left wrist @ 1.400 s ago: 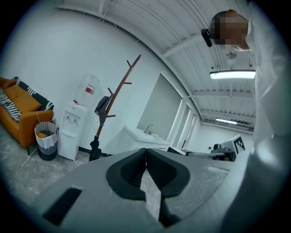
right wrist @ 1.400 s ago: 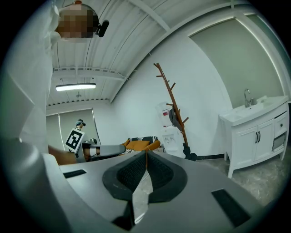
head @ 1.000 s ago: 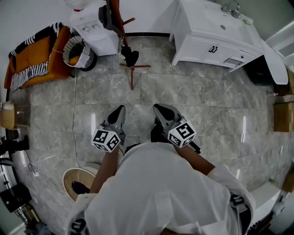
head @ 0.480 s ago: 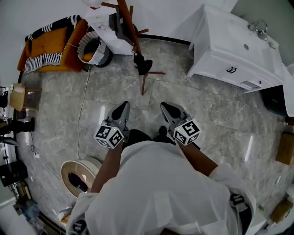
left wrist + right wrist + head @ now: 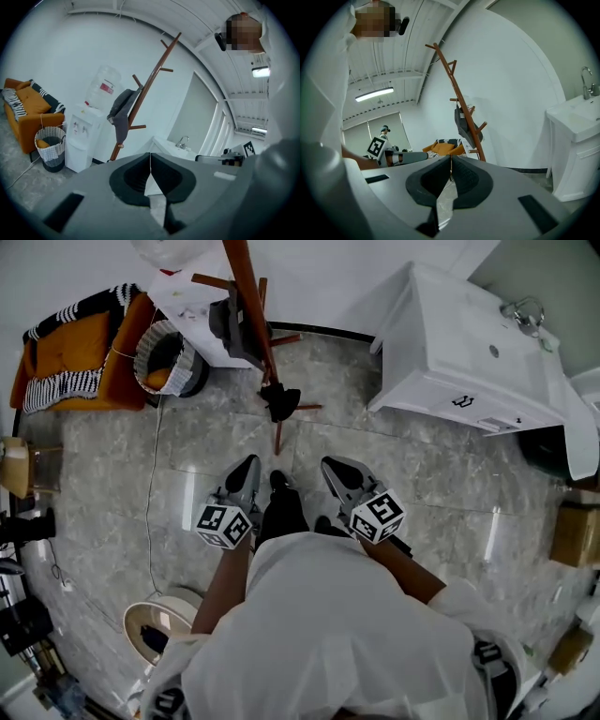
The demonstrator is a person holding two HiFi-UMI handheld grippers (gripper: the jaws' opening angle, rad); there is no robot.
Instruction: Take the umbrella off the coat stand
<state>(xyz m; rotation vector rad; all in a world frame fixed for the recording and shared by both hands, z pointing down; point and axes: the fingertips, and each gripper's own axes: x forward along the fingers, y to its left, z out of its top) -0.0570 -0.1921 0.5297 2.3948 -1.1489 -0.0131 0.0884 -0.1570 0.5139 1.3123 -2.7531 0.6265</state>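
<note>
Currently you hold both claws out in front of you, side by side above a grey marble floor. Your left gripper [image 5: 248, 466] [image 5: 150, 155] has its dark pads pressed together with nothing between them, and your right gripper [image 5: 329, 465] [image 5: 451, 160] is likewise closed and empty. Each carries a cube of black-and-white square markers; these show patterns only, no words. Ahead of both claws and well apart from them rises a brown wooden coat stand [image 5: 246, 287] [image 5: 151, 78] [image 5: 454, 84]. The folded grey umbrella [image 5: 232, 322] [image 5: 123, 112] [image 5: 463, 123] hangs from one of its pegs, above and a little left of the left claw's tips, and above and just right of the right claw's tips. Left of the stand, beyond your left claw, sits a white water dispenser [image 5: 83, 136] topped by a bottle [image 5: 106, 86] with a red label too small to read, then a woven basket [image 5: 49, 149] and an orange sofa [image 5: 27, 107]. Off to the right of your right claw stands a white sink cabinet [image 5: 469, 343] [image 5: 576, 140].
</note>
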